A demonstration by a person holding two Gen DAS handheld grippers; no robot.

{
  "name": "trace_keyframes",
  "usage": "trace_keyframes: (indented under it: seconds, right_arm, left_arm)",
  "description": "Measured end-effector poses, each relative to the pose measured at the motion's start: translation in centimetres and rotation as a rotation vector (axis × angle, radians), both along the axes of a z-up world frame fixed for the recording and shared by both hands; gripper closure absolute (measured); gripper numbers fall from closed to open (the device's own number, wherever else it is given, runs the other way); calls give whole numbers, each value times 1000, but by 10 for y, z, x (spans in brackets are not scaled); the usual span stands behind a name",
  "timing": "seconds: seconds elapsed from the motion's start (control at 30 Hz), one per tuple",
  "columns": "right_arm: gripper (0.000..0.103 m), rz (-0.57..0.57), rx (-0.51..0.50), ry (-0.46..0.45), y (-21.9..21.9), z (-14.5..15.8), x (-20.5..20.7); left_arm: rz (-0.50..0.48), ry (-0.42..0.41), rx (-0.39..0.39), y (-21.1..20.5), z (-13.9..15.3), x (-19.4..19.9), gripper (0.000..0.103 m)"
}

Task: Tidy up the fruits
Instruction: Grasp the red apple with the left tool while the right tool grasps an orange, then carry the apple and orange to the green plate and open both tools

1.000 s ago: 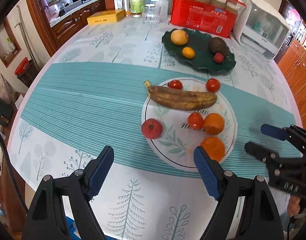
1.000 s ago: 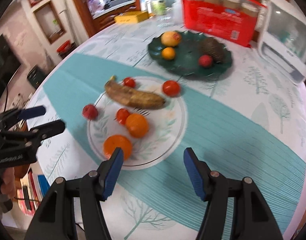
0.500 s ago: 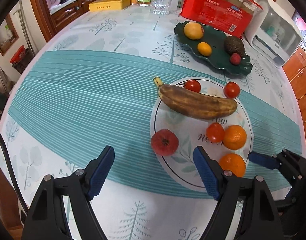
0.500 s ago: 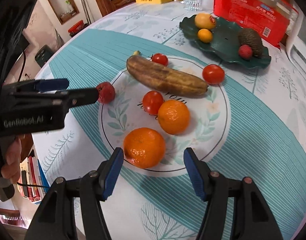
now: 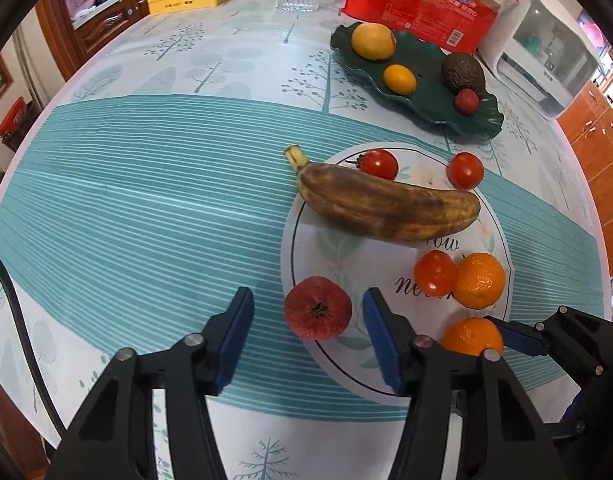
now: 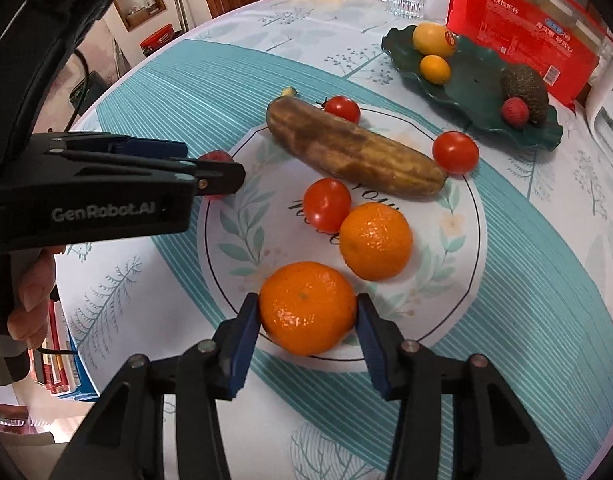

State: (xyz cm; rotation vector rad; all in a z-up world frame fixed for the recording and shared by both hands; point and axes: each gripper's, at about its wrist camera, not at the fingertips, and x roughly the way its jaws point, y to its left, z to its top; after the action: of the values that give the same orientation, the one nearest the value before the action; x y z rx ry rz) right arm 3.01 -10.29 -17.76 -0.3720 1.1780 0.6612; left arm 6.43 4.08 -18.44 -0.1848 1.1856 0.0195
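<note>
Right gripper [image 6: 306,322]: jaws just closing, blue pads touching both sides of the near orange [image 6: 306,307], at 6 o'clock on the white plate [image 6: 462,280]
Left gripper [image 5: 306,334]: jaws just closing, still apart, red fruit [image 5: 317,307] between the pads with gaps either side, on the plate's 8 o'clock rim
Banana [image 5: 386,207]: long axis 10 to 4 o'clock, stem toward 10
Green dish [image 5: 426,100]: well beyond, at 1 o'clock

left gripper [image 5: 306,316] jaws flanking red fruit [image 5: 317,307]
</note>
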Motion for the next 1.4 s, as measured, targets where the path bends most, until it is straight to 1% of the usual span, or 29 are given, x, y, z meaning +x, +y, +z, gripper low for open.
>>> trace_keyframes:
  seconds: [0.07,0.13,0.4,0.6,0.77,0.93,1.0,1.1,1.3,1.4]
  right_arm:
    - [56,0,3,3,-1,0,1]
    - [57,3,1,5,-1,0,1]
    - [58,-6,18,-12,-9,14,1]
    - [58,-43,49,-55,-24,35,5]
    - [58,-104,107,-74,-40,61,20]
    - [58,-154,183,-96,-52,98,39]
    - [58,-175,207,-106,-56,116,49]
    - [58,-197,236,-128,-58,143,64]
    - [58,-222,286,-197,-59,198,102]
    - [58,-243,315,-225,-60,227,128]
  left_arm:
    - [-11,6,-8,-1,-2,2,64]
    - [-23,17,-14,-2,-5,3,69]
    - [-50,3,-3,-7,-2,-1,71]
    - [-47,-31,-14,-10,17,-10,71]
    - [-56,-79,-15,-15,47,-9,71]
    - [-82,-151,-6,-21,87,1,71]
    - [-91,-163,1,-23,102,7,71]
    - [-100,-186,-3,-22,126,21,71]
    - [-113,-231,32,-24,174,60,71]
    - [-121,-240,57,-25,192,80,71]
